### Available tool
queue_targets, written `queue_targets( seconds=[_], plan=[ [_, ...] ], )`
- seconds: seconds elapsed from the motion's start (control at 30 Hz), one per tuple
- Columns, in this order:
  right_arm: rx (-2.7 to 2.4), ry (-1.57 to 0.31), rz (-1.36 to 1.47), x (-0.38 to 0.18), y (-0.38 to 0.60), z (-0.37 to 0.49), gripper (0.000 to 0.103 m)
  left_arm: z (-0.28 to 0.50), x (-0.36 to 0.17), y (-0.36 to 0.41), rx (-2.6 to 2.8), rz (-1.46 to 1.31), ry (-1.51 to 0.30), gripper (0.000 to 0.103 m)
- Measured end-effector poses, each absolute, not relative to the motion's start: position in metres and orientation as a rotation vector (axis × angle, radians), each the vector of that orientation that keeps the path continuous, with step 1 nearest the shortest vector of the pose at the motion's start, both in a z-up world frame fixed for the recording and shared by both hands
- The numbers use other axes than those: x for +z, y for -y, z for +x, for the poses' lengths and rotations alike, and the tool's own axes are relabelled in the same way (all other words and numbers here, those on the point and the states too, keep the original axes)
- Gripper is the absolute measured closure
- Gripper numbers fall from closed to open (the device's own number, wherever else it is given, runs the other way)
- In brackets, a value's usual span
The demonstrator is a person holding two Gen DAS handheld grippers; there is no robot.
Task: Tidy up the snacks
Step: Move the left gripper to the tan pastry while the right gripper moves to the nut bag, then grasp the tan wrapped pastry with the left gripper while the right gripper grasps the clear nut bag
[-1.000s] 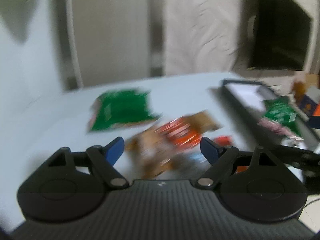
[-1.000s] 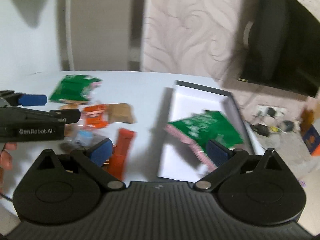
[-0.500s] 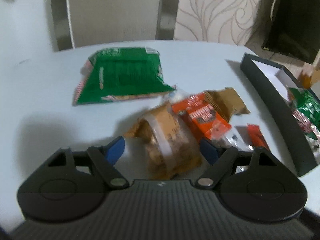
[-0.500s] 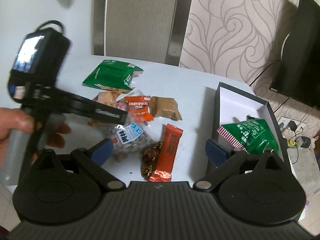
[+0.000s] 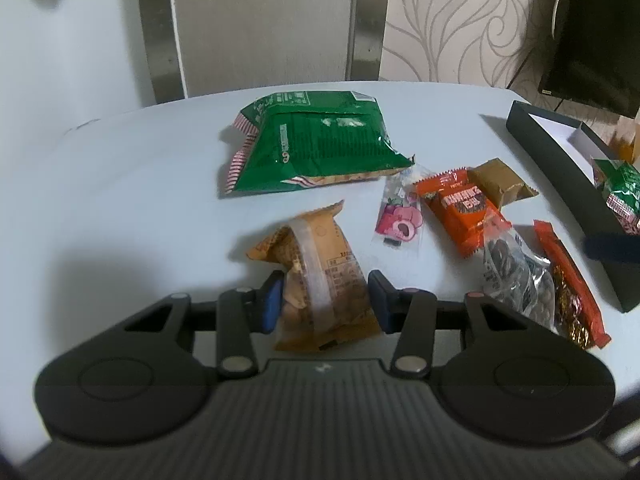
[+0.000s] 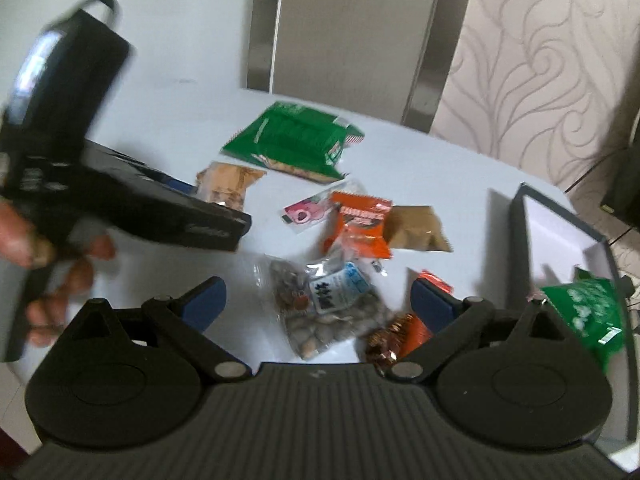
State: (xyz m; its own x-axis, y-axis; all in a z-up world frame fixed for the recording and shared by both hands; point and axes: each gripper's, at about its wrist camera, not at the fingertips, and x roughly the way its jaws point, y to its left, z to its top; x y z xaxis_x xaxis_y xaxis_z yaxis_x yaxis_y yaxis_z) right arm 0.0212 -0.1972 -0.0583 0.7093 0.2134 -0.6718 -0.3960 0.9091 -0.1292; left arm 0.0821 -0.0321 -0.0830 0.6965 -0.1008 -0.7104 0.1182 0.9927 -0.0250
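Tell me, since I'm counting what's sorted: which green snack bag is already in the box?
The smaller green bag, lying inside the dark box at the right. The larger green bag lies on the table, outside it.

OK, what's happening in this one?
A person with two handheld grippers is sorting snack packets off a white table into a dark box. The left gripper has its fingers on either side of a tan biscuit packet, apparently closing on it. The right gripper hangs open above a clear bag of nuts. One green bag already sits in the box; another green bag remains on the table.
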Motion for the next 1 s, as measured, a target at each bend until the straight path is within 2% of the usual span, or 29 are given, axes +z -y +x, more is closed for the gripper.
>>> queue_targets(
  seconds=[0.33,0.57,0.8,1.0],
  plan=[
    [0.322,-0.813,-0.252,-0.089,0.200,0.055,0.004,0.079,-0.084,0.031,-0.145,0.051,-0.786,0.053],
    [0.309,-0.806,-0.225,-0.090,0.204,0.060,0.012,0.079,-0.084,0.033,-0.144,0.067,-0.782,0.053],
    [0.314,-0.788,-0.207,-0.085,0.205,0.061,0.025,0.079,-0.085,0.032,-0.146,0.062,-0.774,0.054],
    [0.307,-0.781,-0.184,-0.079,0.206,0.056,0.032,0.078,-0.085,0.033,-0.142,0.065,-0.773,0.054]
  ],
)
